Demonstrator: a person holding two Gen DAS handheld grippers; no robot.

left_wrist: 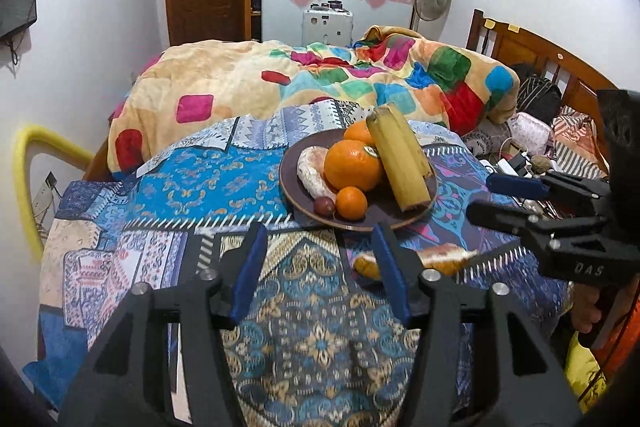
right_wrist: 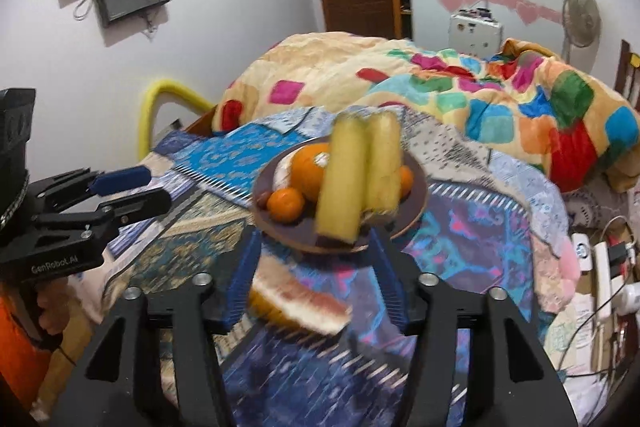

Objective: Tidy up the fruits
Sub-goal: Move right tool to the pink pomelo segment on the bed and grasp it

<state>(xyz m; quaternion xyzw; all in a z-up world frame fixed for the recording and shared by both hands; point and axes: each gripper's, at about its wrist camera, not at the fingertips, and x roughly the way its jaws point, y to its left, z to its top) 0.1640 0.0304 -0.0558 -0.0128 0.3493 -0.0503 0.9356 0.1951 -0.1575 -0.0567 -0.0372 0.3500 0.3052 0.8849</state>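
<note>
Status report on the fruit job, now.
Left gripper open, empty. Right gripper open, empty. Brown plate holds oranges and bananas; one peeled piece lies loose on the cloth. Nothing blocking.

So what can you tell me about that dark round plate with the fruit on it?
The plate is a shallow, dark brown round dish with a paler rim, maybe wood or ceramic. It sits flat on the patterned blue cloth, beyond both pairs of tongs, which do not touch it. It holds a big orange, a small orange, another orange behind, two banana pieces, a pale peeled segment and a small dark reddish fruit.
</note>
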